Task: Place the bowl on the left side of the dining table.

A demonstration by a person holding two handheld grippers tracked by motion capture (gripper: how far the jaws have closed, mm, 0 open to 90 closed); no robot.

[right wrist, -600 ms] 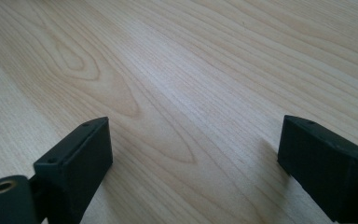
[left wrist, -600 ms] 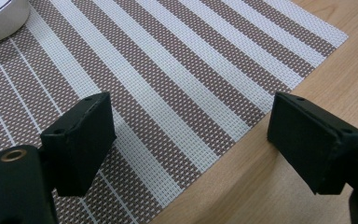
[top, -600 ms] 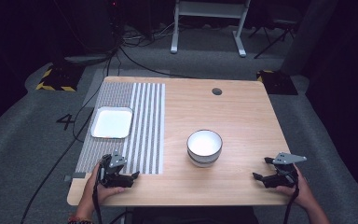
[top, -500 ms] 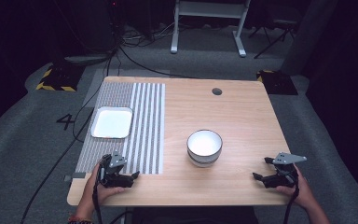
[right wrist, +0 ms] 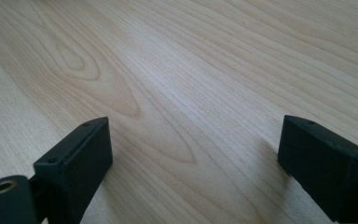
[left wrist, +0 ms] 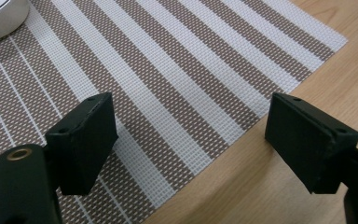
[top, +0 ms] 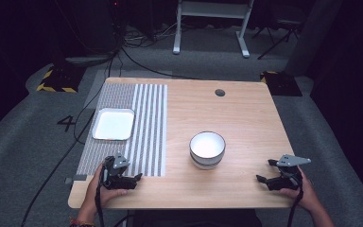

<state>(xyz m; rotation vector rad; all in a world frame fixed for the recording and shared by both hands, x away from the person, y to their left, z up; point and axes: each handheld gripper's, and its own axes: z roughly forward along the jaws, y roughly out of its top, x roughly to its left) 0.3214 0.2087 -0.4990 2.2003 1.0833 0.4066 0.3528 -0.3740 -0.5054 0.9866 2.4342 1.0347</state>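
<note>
Since nothing is being held yet, the white bowl (top: 207, 149) is sitting by itself on the bare wood of the counter (top: 246, 118), a little to the right of the middle and closer to the near edge than the far one. It is standing upright with its open mouth facing up. It is round, so it has no long side and is not pointing any way across the counter; its only line is running straight up and down. My guess is that it is waiting there where both hands can get to it.

To its left, the striped mat (top: 142, 123) is lying flat, with its stripes running from near to far. The white tray (top: 114, 124) is resting on the left part of that mat, well apart from the bowl. It is almost square with rounded corners, and it is lying flat with its hollow side up.

The left hand-held gripper (top: 135, 178) is resting at the near right corner of the mat, aiming to the right, toward the bowl's side. In the left gripper view its jaws are standing wide apart, with nothing but mat (left wrist: 177, 93) and wood between them.

The right hand-held gripper (top: 263, 171) is resting near the right near corner of the counter, aiming left. Its jaws are also standing wide apart over bare wood (right wrist: 177, 84). Both seem to be parked low and ready, near the bowl but not touching it.
</note>
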